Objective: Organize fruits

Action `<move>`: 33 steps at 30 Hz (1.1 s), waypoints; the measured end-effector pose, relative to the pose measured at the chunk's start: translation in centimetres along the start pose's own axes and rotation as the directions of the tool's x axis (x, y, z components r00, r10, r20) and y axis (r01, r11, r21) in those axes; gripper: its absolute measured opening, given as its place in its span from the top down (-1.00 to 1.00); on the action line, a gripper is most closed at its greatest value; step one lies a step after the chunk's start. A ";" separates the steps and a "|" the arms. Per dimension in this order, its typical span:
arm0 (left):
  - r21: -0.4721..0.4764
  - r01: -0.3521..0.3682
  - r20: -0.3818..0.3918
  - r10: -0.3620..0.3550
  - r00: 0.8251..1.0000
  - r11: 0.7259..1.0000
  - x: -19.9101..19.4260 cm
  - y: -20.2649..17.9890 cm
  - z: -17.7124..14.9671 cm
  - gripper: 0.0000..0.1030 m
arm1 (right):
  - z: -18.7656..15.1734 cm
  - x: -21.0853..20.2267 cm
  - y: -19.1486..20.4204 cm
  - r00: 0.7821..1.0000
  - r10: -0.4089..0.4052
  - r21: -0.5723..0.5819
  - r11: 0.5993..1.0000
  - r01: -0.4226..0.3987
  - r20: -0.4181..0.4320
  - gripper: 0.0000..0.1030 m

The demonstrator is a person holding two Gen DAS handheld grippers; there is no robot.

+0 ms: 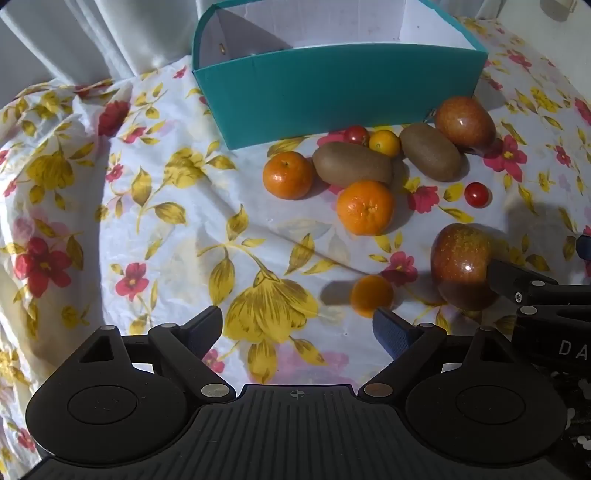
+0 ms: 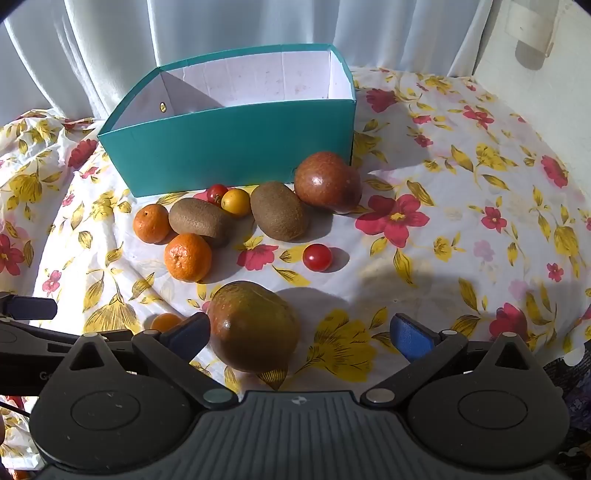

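Observation:
My right gripper (image 2: 301, 334) stands open, pointing steeply down, with a reddish-green apple (image 2: 255, 325) between its fingers, close against the left pad. My left gripper (image 1: 297, 326) is open over bare cloth, and a small orange fruit (image 1: 371, 295) lies just beyond its right fingertip. That same apple (image 1: 463, 266) shows at the right of the left wrist view. Behind it lie two tangerines (image 2: 187, 256), two kiwis (image 2: 279, 210), a second apple (image 2: 327, 181) and small tomatoes (image 2: 317, 257). A teal box (image 2: 229, 147) stands behind them; the part of its white inside that shows holds nothing.
A crumpled floral cloth (image 2: 461, 184) covers the table. White curtains (image 2: 221, 26) hang behind the box, and a pale wall (image 2: 535, 92) rises at the right. The cloth bunches up at the far left (image 1: 55, 122).

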State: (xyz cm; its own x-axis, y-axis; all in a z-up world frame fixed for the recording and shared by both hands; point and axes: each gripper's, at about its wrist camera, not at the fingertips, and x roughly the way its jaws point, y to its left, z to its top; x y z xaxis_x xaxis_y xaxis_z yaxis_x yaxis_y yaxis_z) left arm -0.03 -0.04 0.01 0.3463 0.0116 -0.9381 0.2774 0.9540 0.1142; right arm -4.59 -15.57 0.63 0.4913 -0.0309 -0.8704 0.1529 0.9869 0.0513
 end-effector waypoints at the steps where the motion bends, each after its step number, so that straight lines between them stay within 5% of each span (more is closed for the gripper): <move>1: 0.003 -0.004 0.001 0.004 1.000 1.000 0.0 0.0 0.0 -0.80 | 0.0 0.0 0.0 1.000 -0.001 -0.001 1.000 0.001 0.001 -1.00; 33: -0.006 0.010 -0.012 -0.010 1.000 1.000 0.0 0.1 -0.1 -0.80 | 0.1 -0.3 -0.1 1.000 0.003 0.001 1.000 -0.003 0.018 -1.00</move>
State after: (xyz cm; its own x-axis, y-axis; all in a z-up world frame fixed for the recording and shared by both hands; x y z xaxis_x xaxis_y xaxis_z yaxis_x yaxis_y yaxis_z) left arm -0.10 0.08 -0.02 0.3329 0.0059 -0.9429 0.2753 0.9558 0.1032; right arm -4.67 -15.72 0.90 0.5067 -0.0311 -0.8616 0.1523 0.9869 0.0539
